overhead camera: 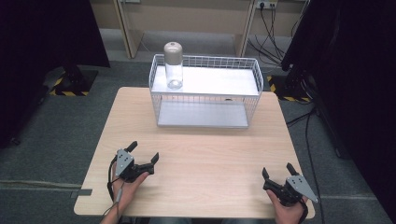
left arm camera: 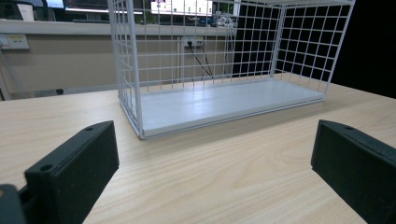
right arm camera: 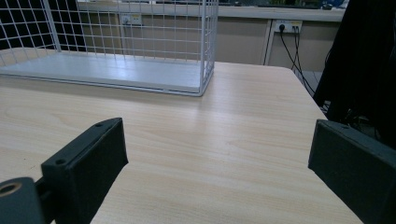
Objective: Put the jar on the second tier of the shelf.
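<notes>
Light wood tabletop (overhead camera: 196,154), white wire shelf rack (overhead camera: 205,91) at its far edge, clear bottle with beige cap (overhead camera: 173,65) upright on the rack's upper shelf at the left, left gripper (overhead camera: 144,152) and right gripper (overhead camera: 278,171) hand-held near the front corners, jaws spread wide apart

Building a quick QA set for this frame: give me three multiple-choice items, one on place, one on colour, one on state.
1. Where does the bottle stand?
A. on the rack's upper shelf, left end
B. on the lower shelf
C. on the bare table

2. What colour is the bottle's cap?
A. blue
B. beige
C. red

3. How are the jaws of the left hand-held gripper?
A. clamped on the bottle
B. shut with nothing between
C. open with nothing between

Key: 1 A, the high view shows it on the top of the white wire rack, at the left; 2 B, the cap is beige over a clear body; 3 C, bare tabletop shows between them.
</notes>
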The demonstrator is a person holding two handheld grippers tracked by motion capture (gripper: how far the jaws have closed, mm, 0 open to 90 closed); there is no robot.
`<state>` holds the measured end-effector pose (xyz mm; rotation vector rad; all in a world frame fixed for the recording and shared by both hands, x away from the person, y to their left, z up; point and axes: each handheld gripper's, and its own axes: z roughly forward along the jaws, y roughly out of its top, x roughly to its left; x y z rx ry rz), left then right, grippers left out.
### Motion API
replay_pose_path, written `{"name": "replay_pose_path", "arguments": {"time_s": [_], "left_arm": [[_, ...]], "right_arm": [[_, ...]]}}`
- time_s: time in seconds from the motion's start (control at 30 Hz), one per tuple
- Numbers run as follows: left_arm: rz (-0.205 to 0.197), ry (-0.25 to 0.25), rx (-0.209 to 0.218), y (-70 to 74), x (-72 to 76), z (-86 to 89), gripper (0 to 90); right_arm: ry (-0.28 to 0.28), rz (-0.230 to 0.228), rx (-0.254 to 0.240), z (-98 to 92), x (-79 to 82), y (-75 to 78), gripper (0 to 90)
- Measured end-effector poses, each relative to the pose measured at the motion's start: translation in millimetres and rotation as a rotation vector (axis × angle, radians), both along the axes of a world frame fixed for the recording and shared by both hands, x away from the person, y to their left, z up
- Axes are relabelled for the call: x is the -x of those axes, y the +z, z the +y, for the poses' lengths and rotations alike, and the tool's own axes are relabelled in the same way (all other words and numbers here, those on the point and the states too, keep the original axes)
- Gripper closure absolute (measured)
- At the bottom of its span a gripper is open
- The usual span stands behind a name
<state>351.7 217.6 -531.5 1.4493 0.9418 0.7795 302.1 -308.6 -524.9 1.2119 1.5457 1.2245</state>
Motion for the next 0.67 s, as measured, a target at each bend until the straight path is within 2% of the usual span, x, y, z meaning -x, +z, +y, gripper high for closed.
{"name": "replay_pose_path", "arguments": {"time_s": [0.17, 0.53, 0.67], "left_arm": [[0.017, 0.006, -0.002, -5.2, 0.6, 1.0, 0.6], [0.004, 0.01, -0.007, -5.4, 2.2, 0.6, 1.1], [0.013, 0.012, 0.011, -4.6, 2.4, -0.1, 1.1]], "right_arm": [[0.001, -0.001, -0.002, -0.3, 0.0, 0.0, 4.6], [0.003, 0.001, -0.002, -0.5, -0.2, 0.0, 4.6], [0.003, 0.004, -0.002, -0.6, -0.5, 0.1, 4.6]]}}
